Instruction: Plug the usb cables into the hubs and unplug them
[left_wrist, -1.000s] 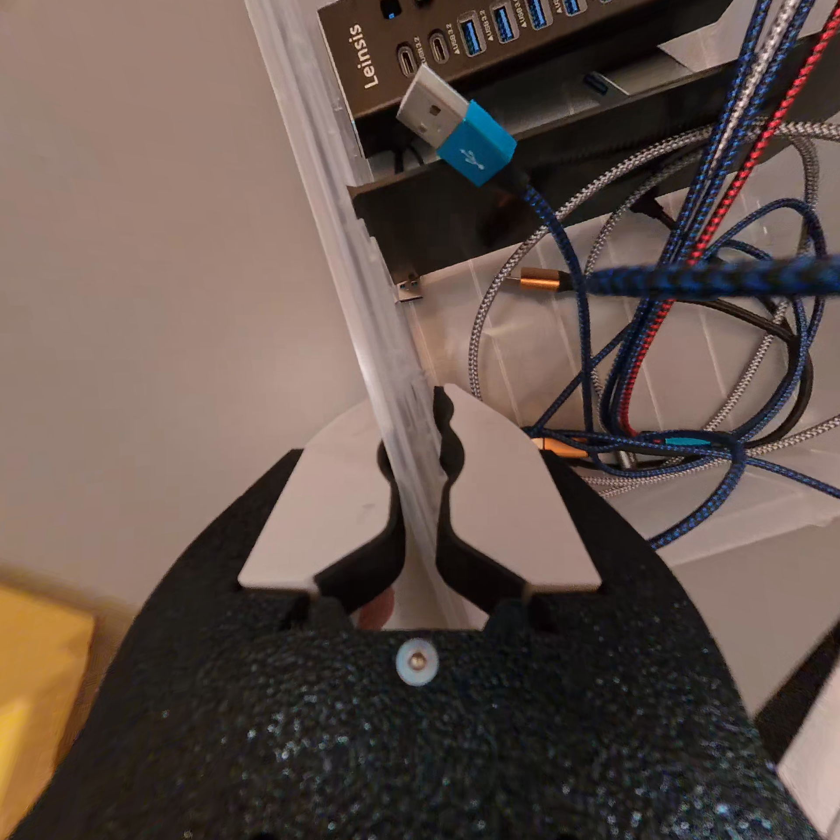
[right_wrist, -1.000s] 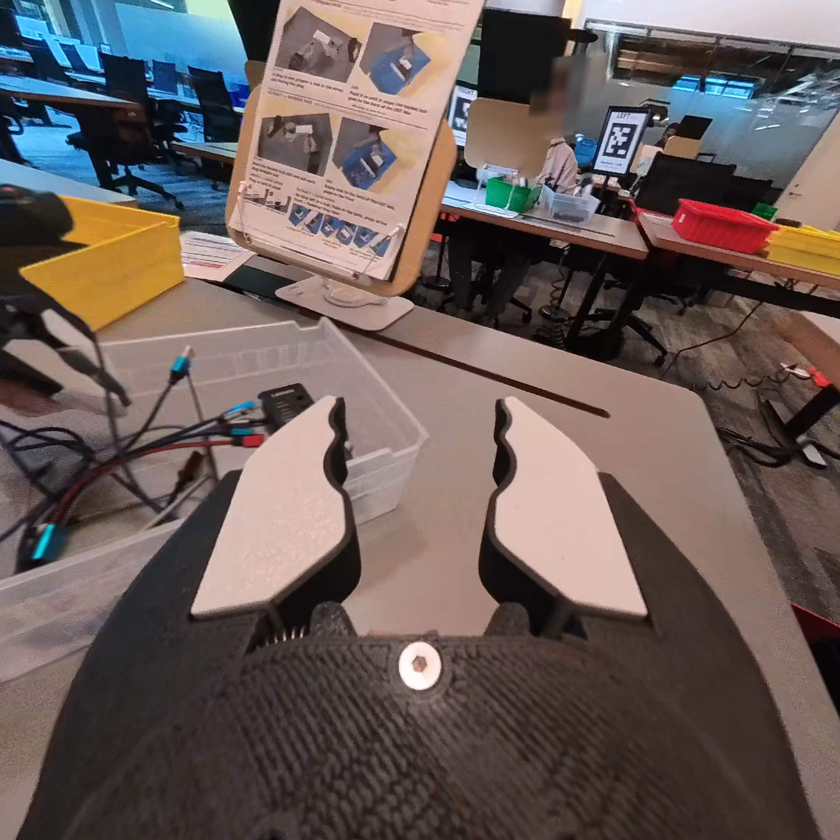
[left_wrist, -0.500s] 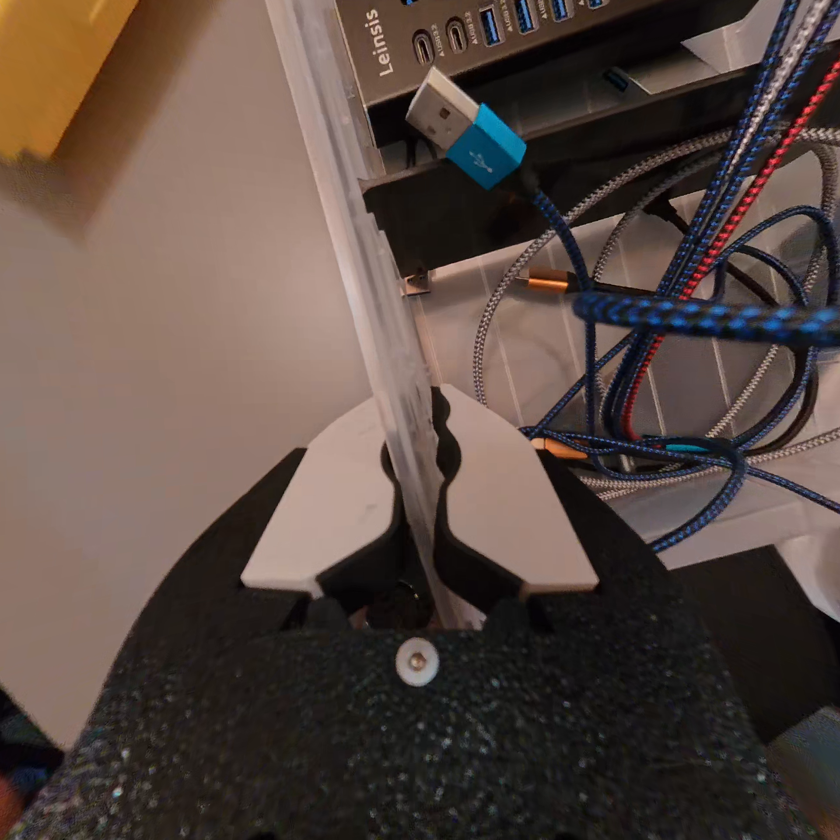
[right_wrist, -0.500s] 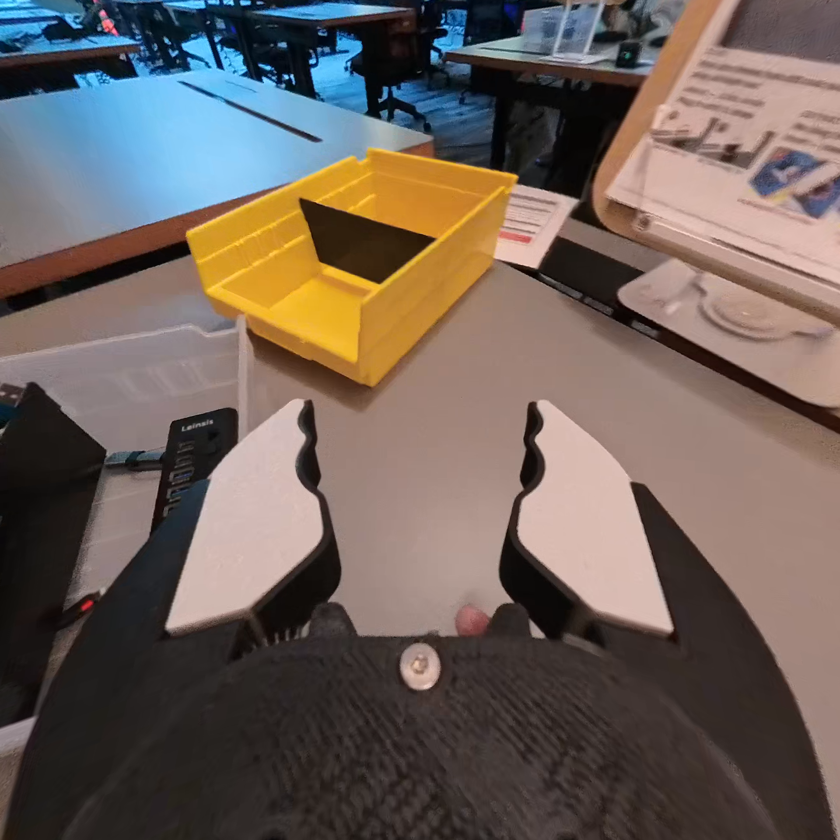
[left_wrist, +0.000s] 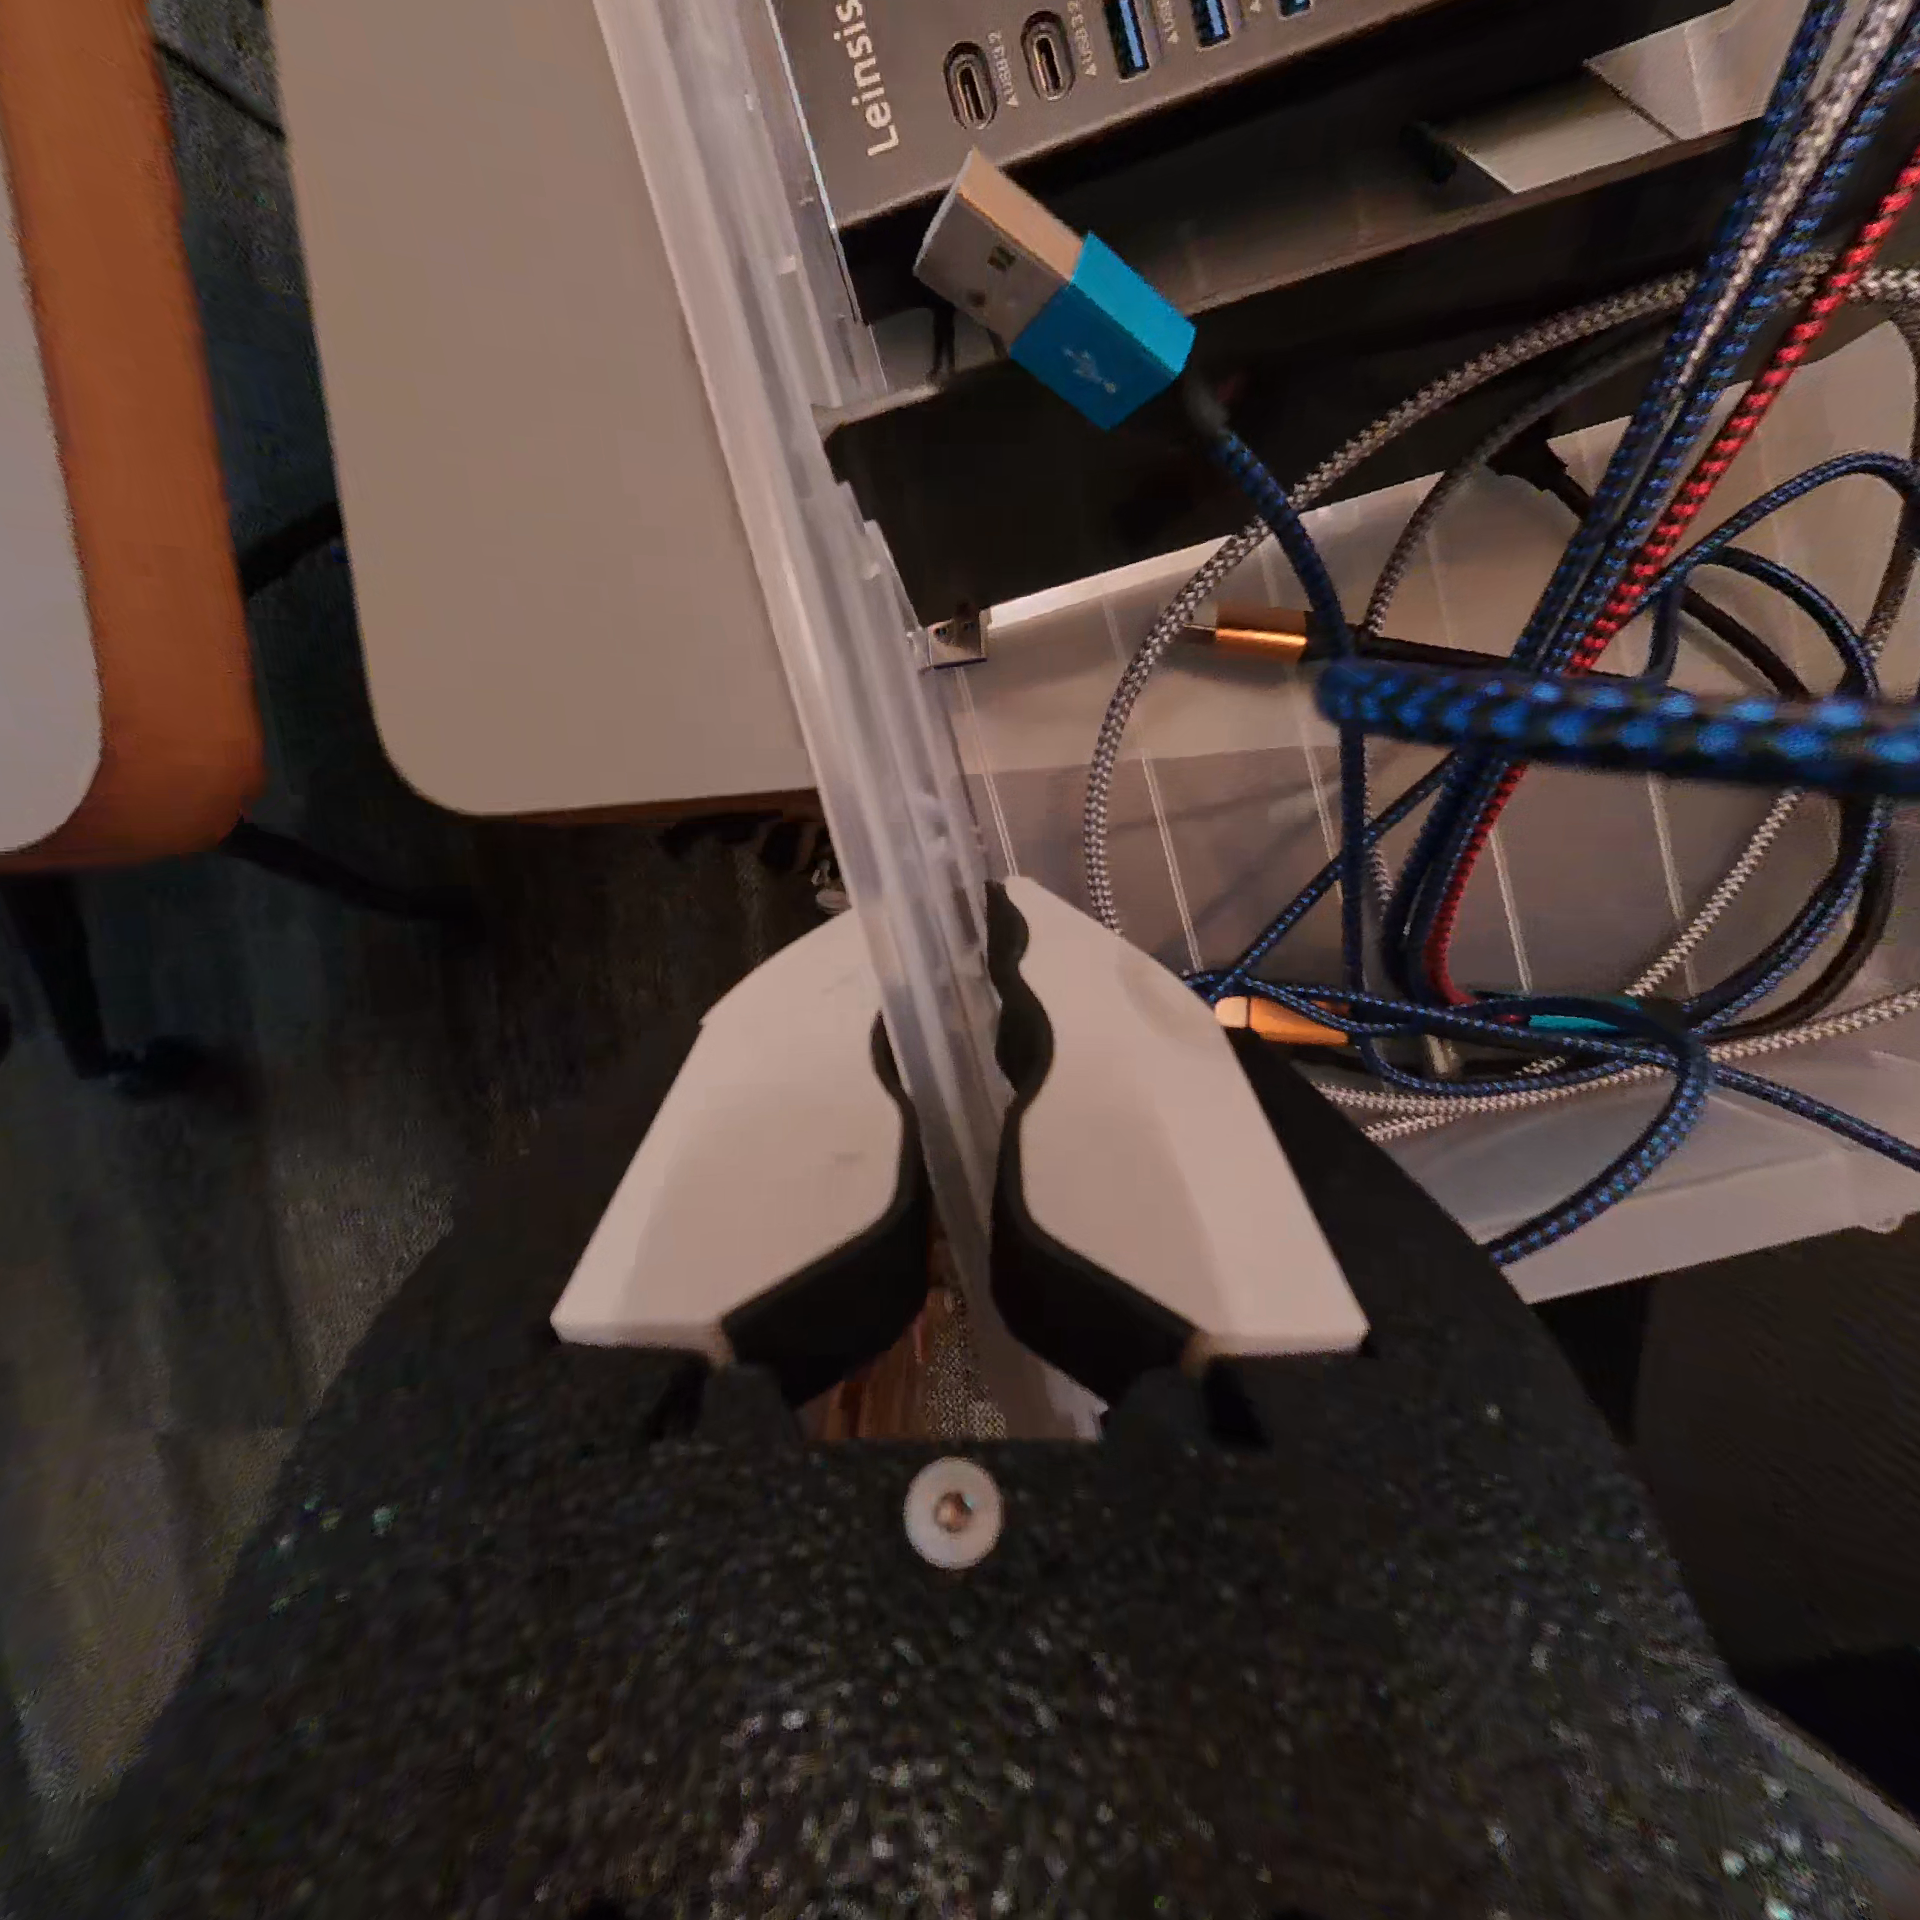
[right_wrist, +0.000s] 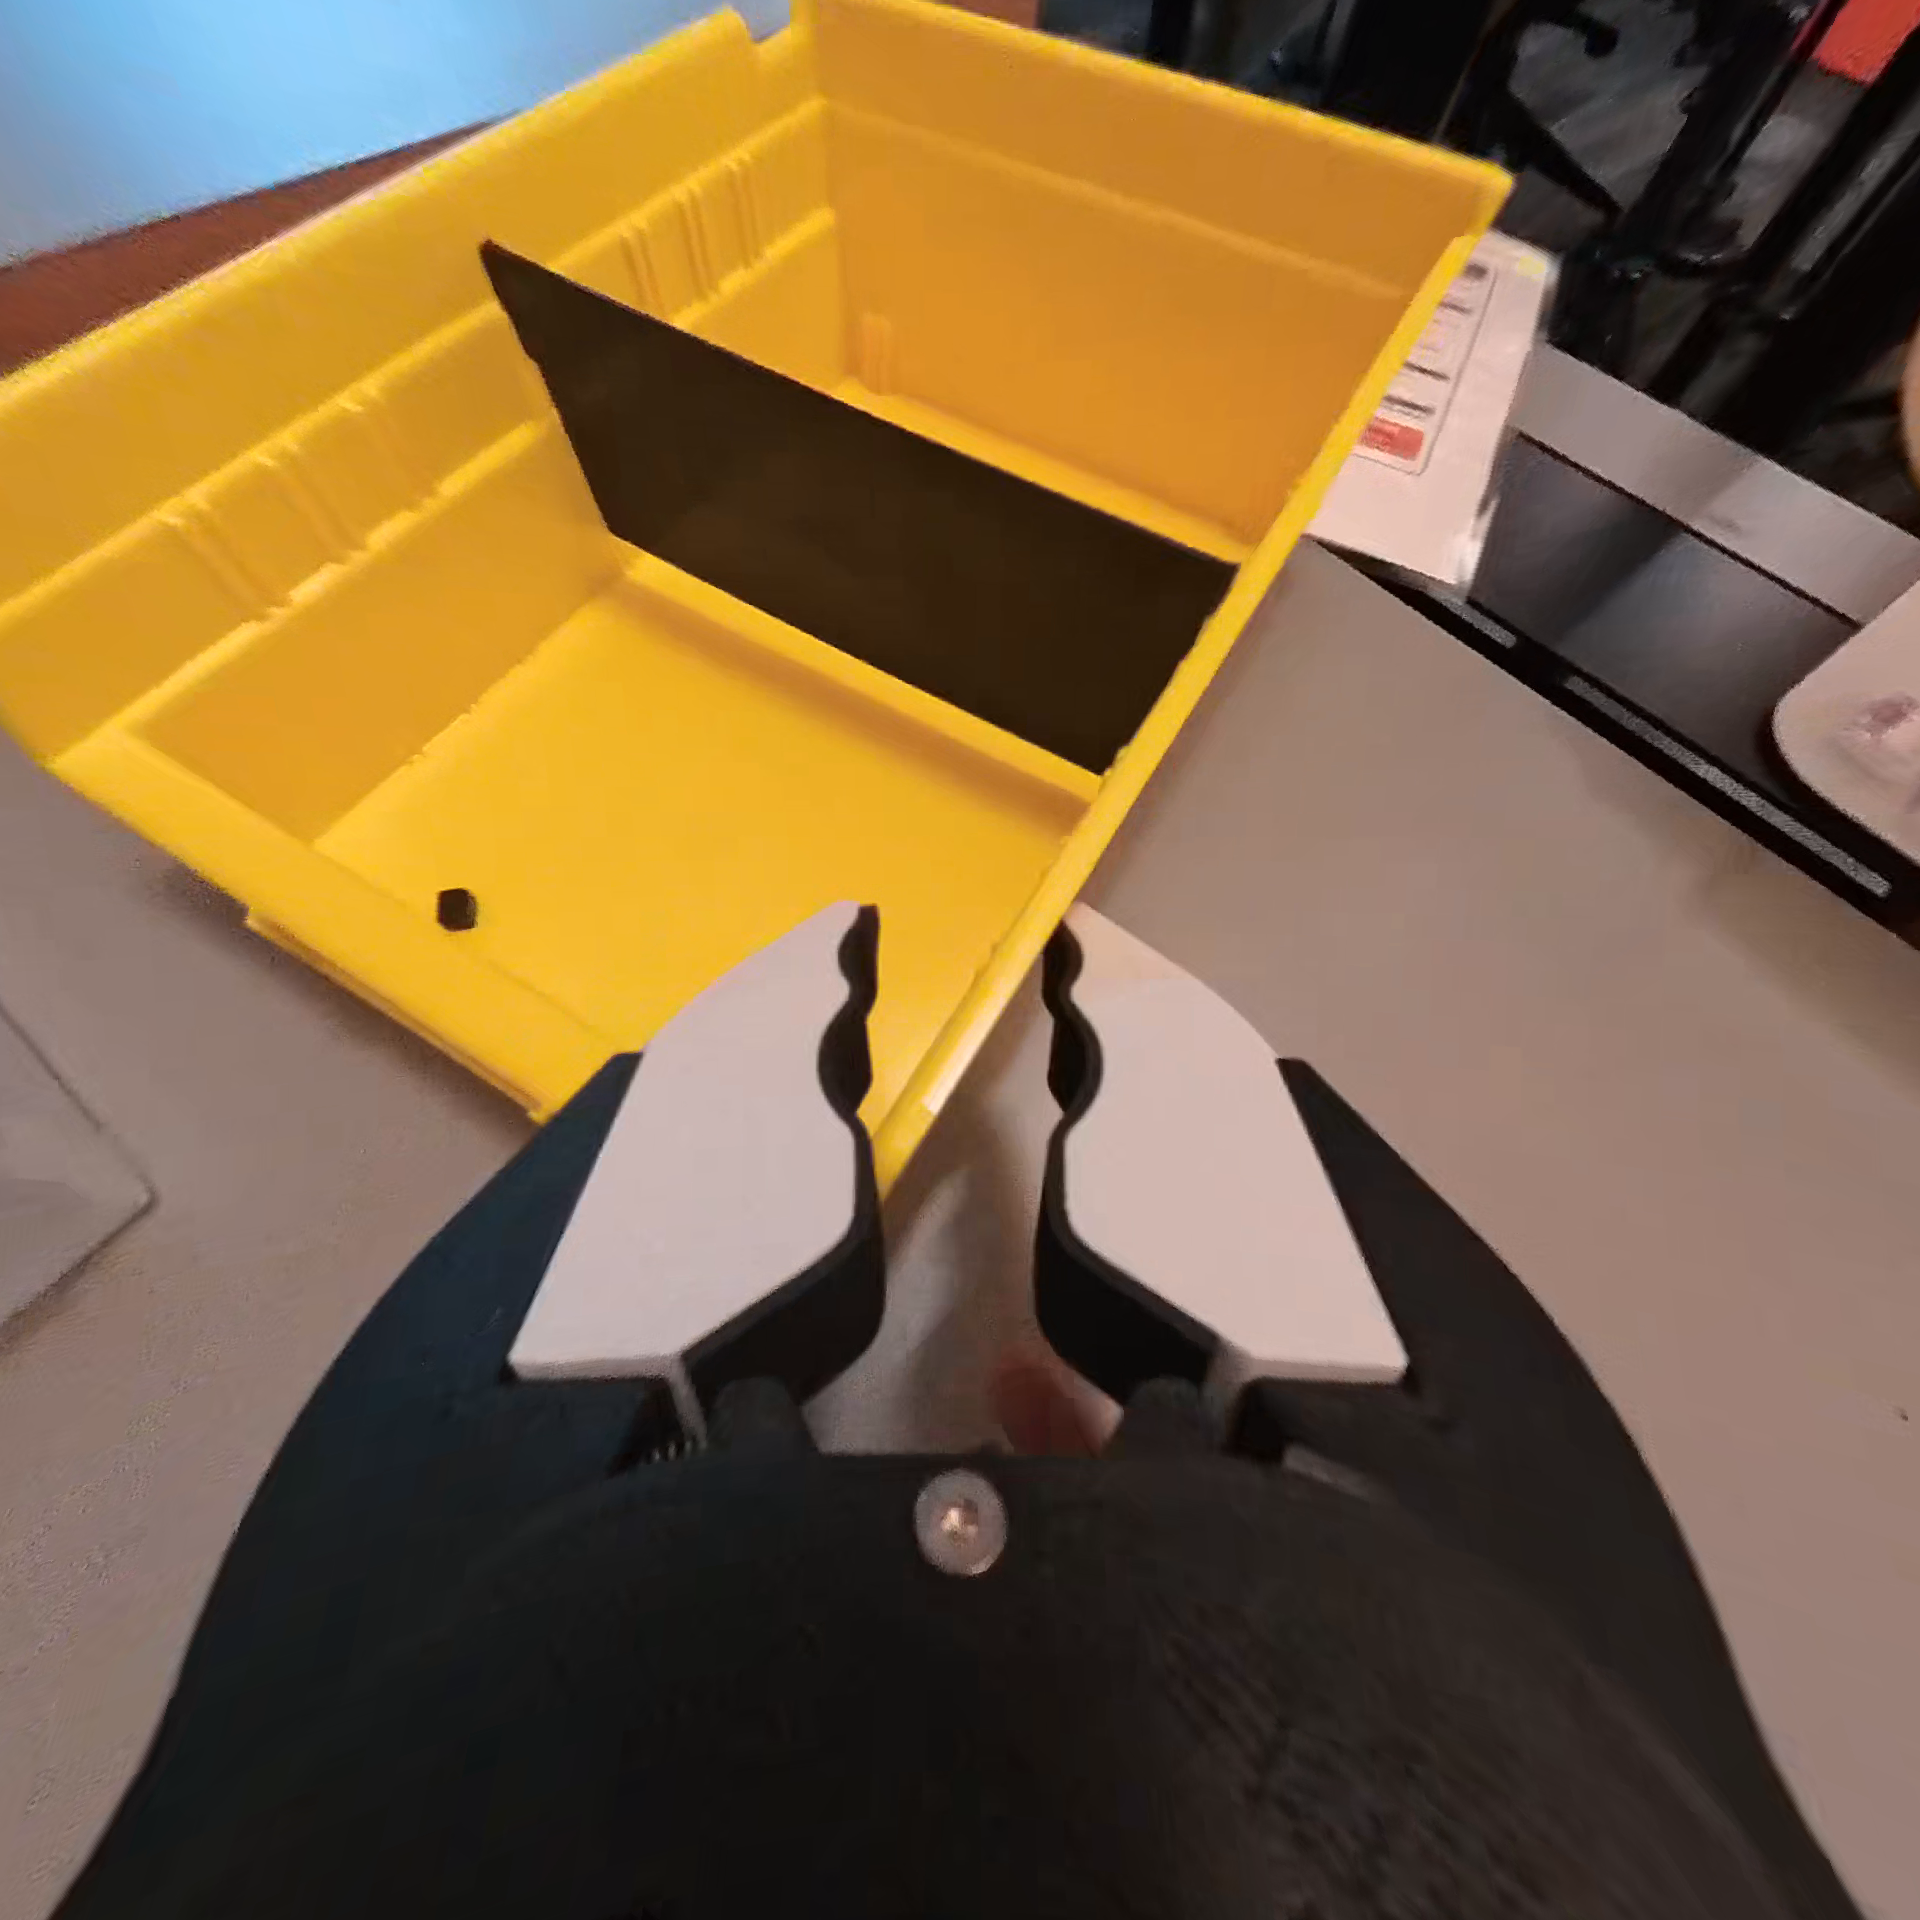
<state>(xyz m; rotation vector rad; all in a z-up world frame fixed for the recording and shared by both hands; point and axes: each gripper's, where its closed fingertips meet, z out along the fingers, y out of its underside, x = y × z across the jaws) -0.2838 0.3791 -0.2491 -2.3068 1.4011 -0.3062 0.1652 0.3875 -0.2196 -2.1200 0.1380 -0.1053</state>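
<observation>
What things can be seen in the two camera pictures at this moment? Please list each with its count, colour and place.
clear bin: 1, transparent, its wall between the left gripper's fingers.
USB hub: 1, dark grey, top of the left wrist view, inside the clear bin.
USB-A plug: 1, silver with light blue shell, loose just below the hub.
cables: several, tangled; blue, red-and-blue, grey-white, black; in the clear bin.
yellow bin: 1, yellow, on the table in the right wrist view.
divider: 1, black, across the yellow bin.
table: 1, grey.
left gripper: 1, black with white fingers, shut on the clear bin's wall.
right gripper: 1, same colours, open astride the yellow bin's side wall.
</observation>
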